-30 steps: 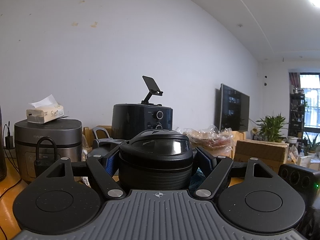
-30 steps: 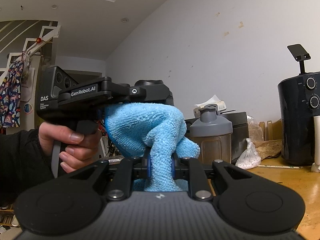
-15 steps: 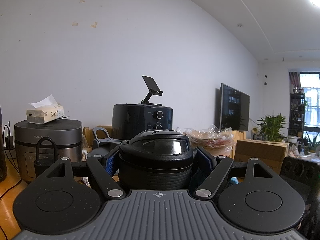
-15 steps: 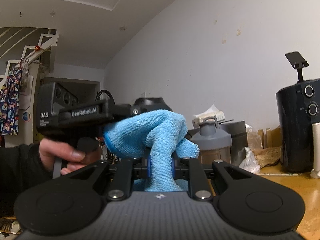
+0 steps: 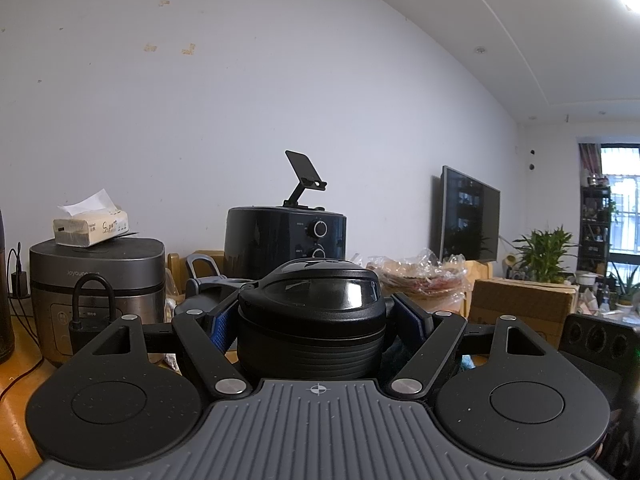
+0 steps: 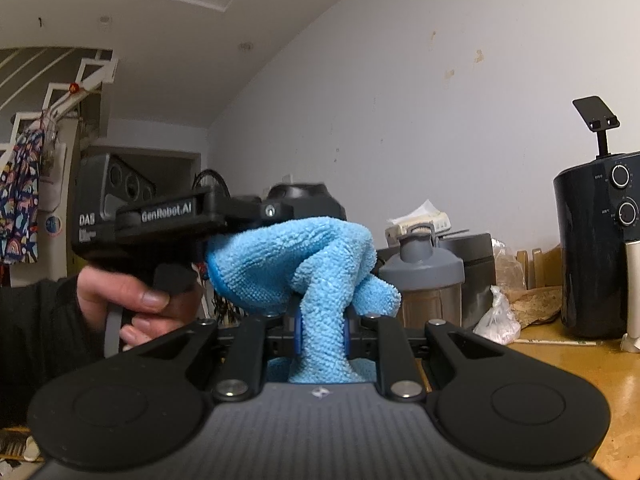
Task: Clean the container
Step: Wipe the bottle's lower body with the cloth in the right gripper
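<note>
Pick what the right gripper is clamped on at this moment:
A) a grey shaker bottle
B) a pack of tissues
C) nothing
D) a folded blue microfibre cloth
D: in the right wrist view, the right gripper pinches the blue microfibre cloth between its blue pads, while the grey shaker bottle stands free behind on the counter.

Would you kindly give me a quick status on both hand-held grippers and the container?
Left hand-held gripper shut on black container, held level. Right hand-held gripper shut on blue cloth, cloth against container. Nothing in the way.
</note>
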A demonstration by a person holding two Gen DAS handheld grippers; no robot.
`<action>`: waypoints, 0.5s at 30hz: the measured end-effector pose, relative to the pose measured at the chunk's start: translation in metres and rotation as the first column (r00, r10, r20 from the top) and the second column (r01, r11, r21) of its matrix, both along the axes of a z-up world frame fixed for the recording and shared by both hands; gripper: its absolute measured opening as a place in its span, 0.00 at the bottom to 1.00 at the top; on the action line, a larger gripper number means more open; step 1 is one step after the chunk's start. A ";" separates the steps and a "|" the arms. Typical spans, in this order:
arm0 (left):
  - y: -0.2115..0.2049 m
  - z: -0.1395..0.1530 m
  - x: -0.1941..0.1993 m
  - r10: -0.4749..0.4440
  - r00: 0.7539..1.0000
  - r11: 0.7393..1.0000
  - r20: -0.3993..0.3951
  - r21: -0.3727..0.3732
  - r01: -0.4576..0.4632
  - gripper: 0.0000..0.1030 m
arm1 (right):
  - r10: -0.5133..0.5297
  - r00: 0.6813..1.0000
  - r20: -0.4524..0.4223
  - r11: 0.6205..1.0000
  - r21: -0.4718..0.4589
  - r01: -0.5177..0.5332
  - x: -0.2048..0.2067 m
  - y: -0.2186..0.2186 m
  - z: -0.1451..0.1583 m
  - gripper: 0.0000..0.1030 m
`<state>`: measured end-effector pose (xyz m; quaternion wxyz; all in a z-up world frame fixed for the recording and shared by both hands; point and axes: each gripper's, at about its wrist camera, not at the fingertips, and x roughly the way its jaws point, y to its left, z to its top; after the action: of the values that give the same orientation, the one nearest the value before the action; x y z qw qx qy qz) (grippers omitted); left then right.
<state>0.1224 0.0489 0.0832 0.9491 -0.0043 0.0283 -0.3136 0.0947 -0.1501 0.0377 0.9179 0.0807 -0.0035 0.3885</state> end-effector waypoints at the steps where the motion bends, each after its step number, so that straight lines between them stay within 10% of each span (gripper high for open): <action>1: 0.000 0.000 0.000 0.000 1.000 1.000 0.000 0.000 0.000 0.74 | 0.000 1.000 -0.006 1.000 -0.007 0.000 0.000 0.000 -0.001 0.14; 15: 0.000 0.000 -0.001 0.000 1.000 1.000 0.000 0.000 0.000 0.74 | 0.002 0.988 -0.152 0.984 -0.177 -0.029 0.008 0.007 -0.012 0.14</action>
<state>0.1217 0.0492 0.0831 0.9491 -0.0043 0.0282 -0.3138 0.1022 -0.1430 0.0257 0.9160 0.0274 0.1014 0.3872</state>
